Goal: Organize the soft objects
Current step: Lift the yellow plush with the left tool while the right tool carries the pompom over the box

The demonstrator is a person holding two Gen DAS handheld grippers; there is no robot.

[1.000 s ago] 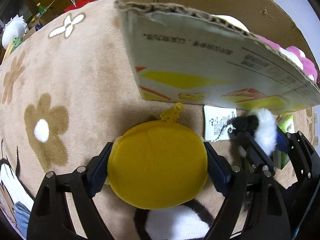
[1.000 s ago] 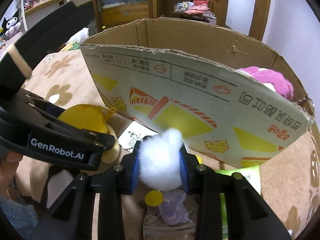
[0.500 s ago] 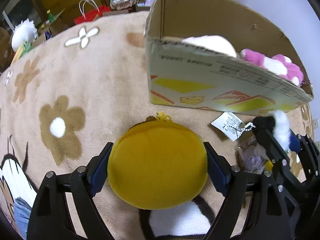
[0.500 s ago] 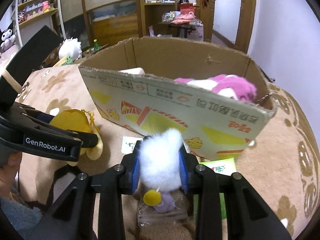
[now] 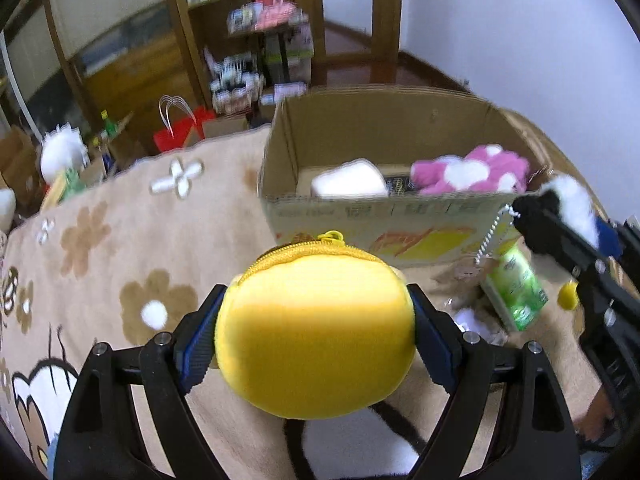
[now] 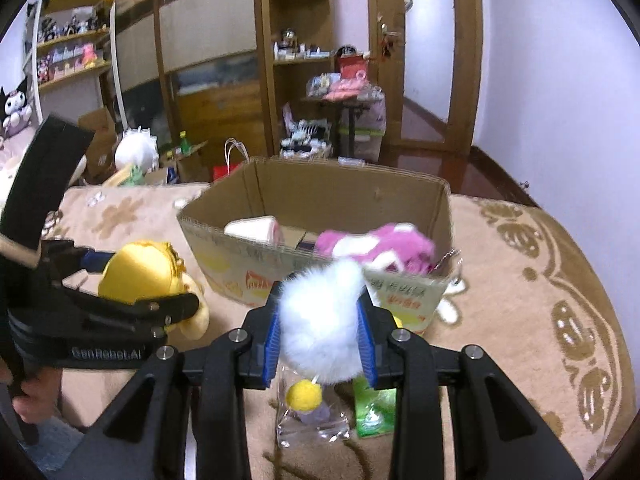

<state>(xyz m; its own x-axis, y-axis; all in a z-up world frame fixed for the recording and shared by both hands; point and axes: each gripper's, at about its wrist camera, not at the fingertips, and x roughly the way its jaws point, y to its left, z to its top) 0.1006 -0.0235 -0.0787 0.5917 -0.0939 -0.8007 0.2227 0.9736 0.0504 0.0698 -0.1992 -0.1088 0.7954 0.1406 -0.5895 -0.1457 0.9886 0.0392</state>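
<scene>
Two soft things are in my grasp, one per hand. My left gripper [image 5: 316, 336] is clamped on a round yellow plush pouch [image 5: 316, 332] with a zipper running along its top edge; the blue pads press into its left and right sides. My right gripper [image 6: 320, 336] is closed tight on a fluffy white pompom [image 6: 320, 320], and a small yellow ball [image 6: 305, 395] dangles beneath it. Both are held off the beige flower-patterned rug [image 5: 120, 232], short of the near wall of the open cardboard box [image 5: 384, 128].

Inside the box lie a pink-and-white plush toy [image 5: 472, 172] toward the right and a white soft item [image 5: 348, 180] toward the left, with something dark between them that I cannot make out. On the rug just in front of the box sit a green packet [image 5: 516, 296] and a clear plastic bag [image 6: 312, 424] holding something pale purple; both are below my right gripper in its own view. From the left wrist camera, a beaded chain [image 5: 492, 236] hangs near the tip of the right gripper.

Beyond the rug stand wooden shelves [image 6: 288, 40] crowded with small items, a red paper bag [image 5: 176, 132] on the floor, and a white plush [image 6: 136, 152] to the left.
</scene>
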